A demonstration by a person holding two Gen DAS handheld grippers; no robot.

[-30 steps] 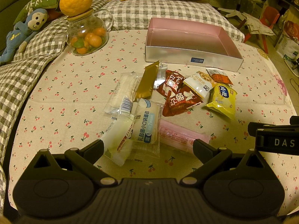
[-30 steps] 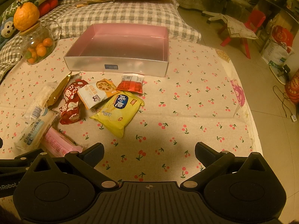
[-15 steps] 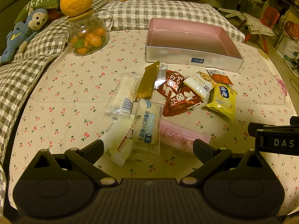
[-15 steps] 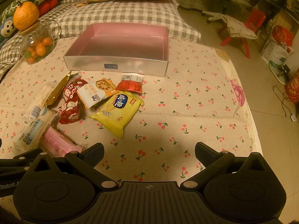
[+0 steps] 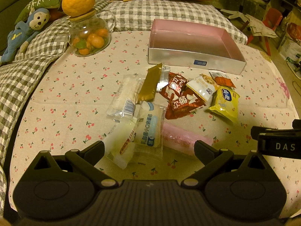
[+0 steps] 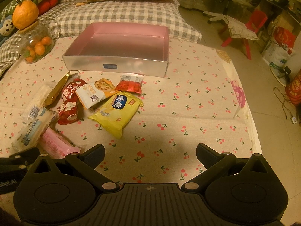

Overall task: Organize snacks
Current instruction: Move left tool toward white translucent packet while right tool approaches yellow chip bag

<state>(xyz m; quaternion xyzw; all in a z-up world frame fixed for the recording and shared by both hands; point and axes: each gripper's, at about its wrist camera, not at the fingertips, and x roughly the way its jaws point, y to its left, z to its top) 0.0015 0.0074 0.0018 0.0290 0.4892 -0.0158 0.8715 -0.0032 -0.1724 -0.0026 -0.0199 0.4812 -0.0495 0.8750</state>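
Both tools hang spread wide and empty over the cherry-print worktop (image 5: 62, 94): my left tool (image 5: 149, 147) at the bottom of its view, just short of the snack pile, my right tool (image 6: 150, 153) over bare cloth.

Going left to right in the left view: a clear-wrapped white wafer pack (image 5: 125, 98), long axis running from lower left up toward the top of the frame; a gold foil bar (image 5: 150, 83) leaning the same way; a pale blue-printed pouch (image 5: 151, 130) lying nearly straight up the frame; a pink wrapped bar (image 5: 180, 138) lying crosswise between my fingers; then a yellow crinkly packet (image 6: 115, 111), pointing to lower right.

An open silver box with pink lining (image 5: 195, 63) sits empty beyond them.

I judge the pouch nearest; I would close across its narrow width, not its length.
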